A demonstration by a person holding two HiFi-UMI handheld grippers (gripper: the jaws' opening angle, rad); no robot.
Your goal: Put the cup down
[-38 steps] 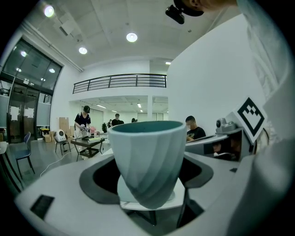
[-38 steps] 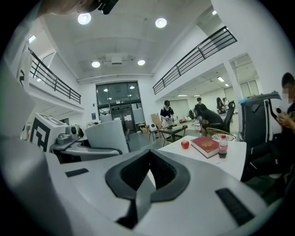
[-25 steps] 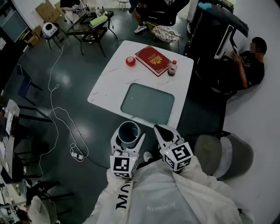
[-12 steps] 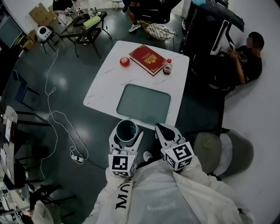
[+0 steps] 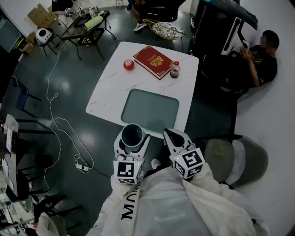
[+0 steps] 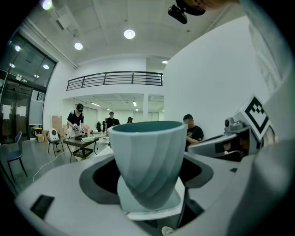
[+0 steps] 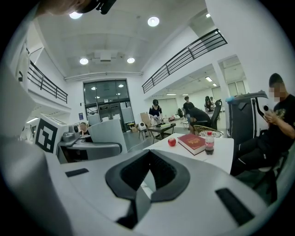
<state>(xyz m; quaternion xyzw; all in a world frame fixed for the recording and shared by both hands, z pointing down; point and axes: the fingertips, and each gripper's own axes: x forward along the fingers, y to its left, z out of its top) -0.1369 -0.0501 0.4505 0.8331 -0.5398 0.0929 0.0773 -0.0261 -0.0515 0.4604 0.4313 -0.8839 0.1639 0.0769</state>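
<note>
The setting was a large open indoor hall of the office or laboratory type. A railed mezzanine (image 6: pixel 115 78) ran along the upper wall beneath recessed ceiling lights (image 6: pixel 129 33), and tall glass doors (image 7: pixel 106 113) closed one end. The floor (image 5: pixel 69 87) was dark and polished, crossed by a loose white cable (image 5: pixel 54 120). Furnishings comprised a white table (image 5: pixel 110 87), a small dark table (image 5: pixel 85 31) and cardboard boxes (image 5: pixel 39 14). Several people (image 6: pixel 76 120) stood or sat about.

Teal-grey ribbed cup (image 6: pixel 147 156) upright, prob. empty; clamped btwn left gripper (image 5: pixel 132 144) jaws.
</note>
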